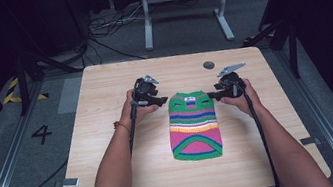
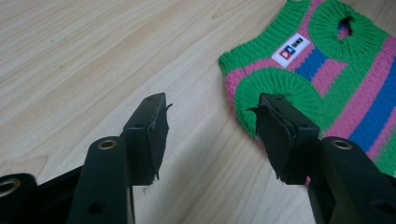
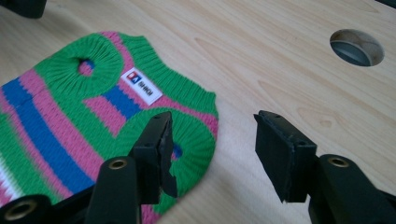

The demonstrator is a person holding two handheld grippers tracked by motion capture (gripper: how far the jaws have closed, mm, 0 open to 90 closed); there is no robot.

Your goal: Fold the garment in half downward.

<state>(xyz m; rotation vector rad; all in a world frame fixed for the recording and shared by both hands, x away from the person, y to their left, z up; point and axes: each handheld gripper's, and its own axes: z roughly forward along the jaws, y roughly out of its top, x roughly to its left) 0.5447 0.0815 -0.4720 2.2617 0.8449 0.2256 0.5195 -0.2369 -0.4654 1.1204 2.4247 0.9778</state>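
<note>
Green, pink, blue, yellow striped knitted sweater (image 1: 194, 127), pale wood-grain table (image 1: 112, 147), black jaws

Bare table (image 1: 112, 147) all around flat sweater (image 1: 194, 127).

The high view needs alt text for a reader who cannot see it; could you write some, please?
A striped knitted garment lies flat on a wooden table. The left gripper and right gripper flank its top corners, jaws open.

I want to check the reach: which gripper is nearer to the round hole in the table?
Right. The right gripper is at the sweater's far right corner, just below the hole. The left gripper is at the far left corner, farther away.
</note>
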